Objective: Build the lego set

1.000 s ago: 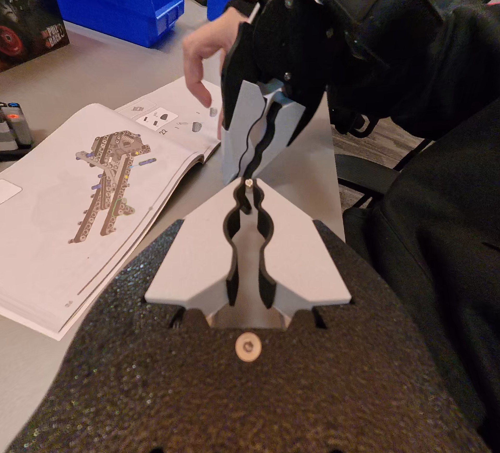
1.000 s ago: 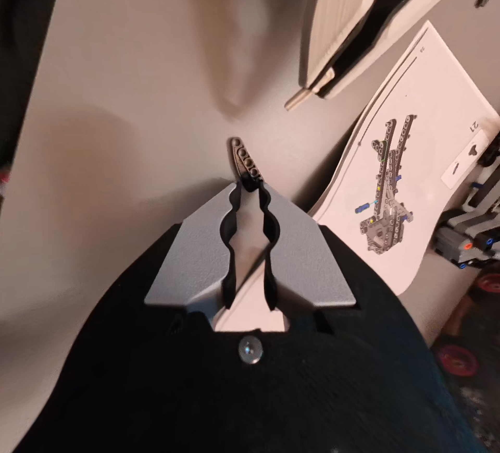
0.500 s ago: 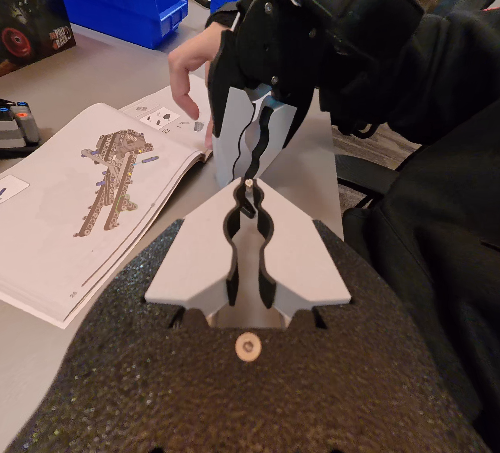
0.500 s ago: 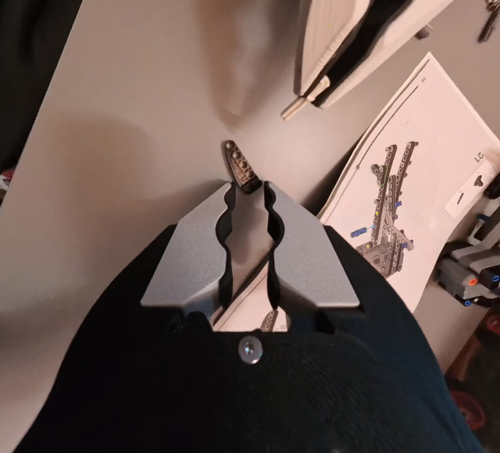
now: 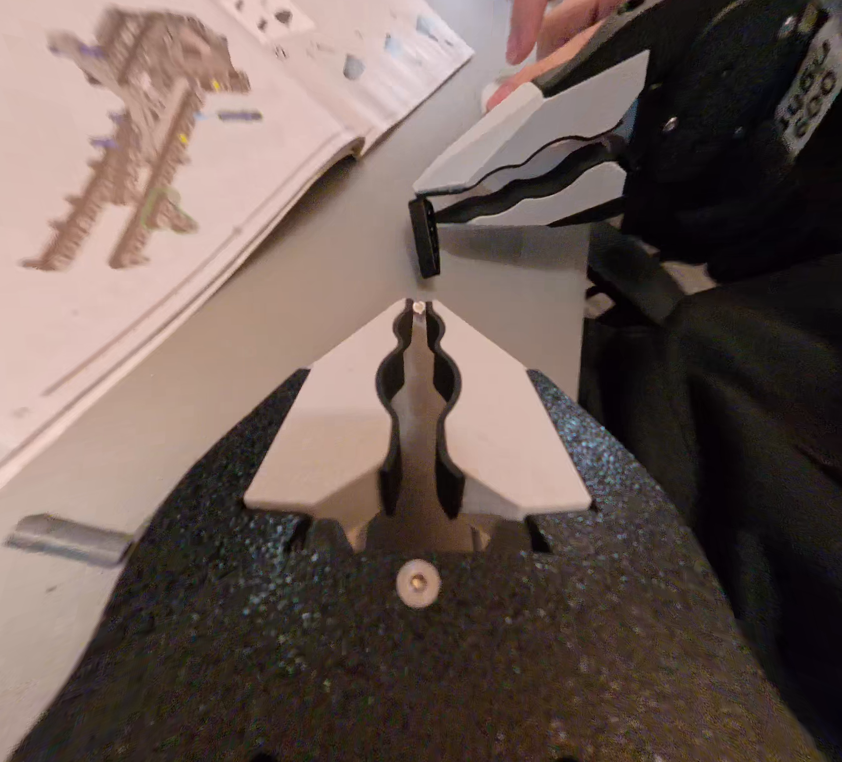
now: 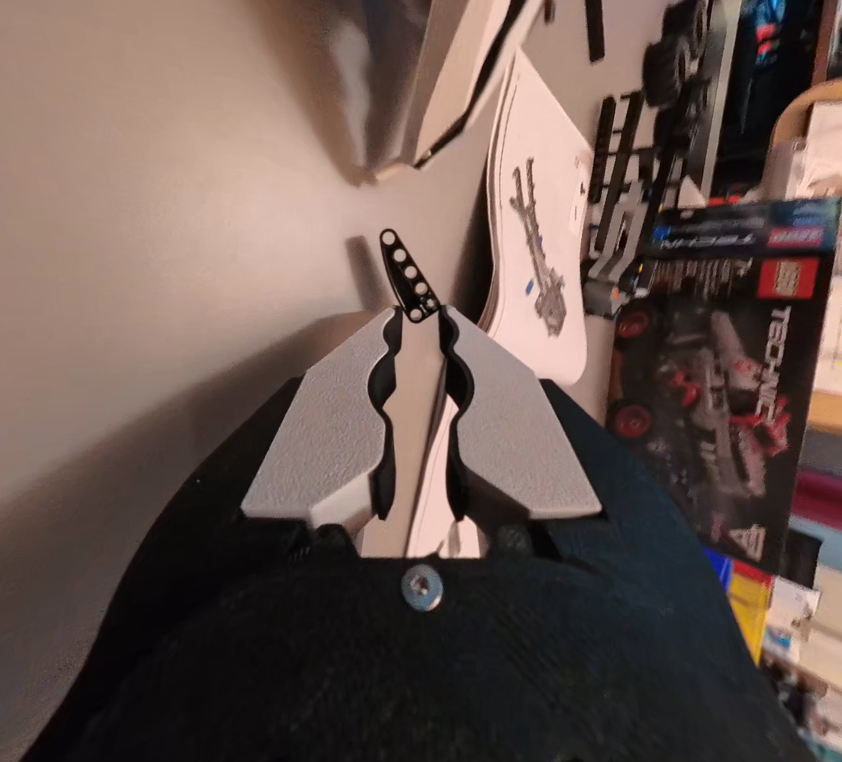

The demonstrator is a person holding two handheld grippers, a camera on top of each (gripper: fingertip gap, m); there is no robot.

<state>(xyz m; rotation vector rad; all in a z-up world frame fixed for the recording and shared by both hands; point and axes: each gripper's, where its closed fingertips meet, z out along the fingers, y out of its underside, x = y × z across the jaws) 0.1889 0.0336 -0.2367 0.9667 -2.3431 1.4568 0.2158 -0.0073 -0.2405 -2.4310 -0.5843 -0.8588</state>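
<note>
Jaws of our right gripper (image 6: 420, 313) clench the black holed beam (image 6: 410, 280) at frame centre, lifted off the desk (image 6: 182, 148), so our left gripper (image 5: 418, 307), pinching a tan pin (image 5: 418, 308), can insert it.

— Where's your open room around the booklet (image 5: 191, 157)?

— On its near side: bare table (image 5: 291, 330) runs from the booklet's spine edge to the table's edge.

— What blocks you there?

— The right gripper (image 5: 421, 205) hangs above that strip beside the booklet, a black beam (image 5: 424, 237) sticking down from its tips. Beyond the booklet, loose black parts (image 6: 608, 148) and a box (image 6: 729, 375) crowd the table.
</note>
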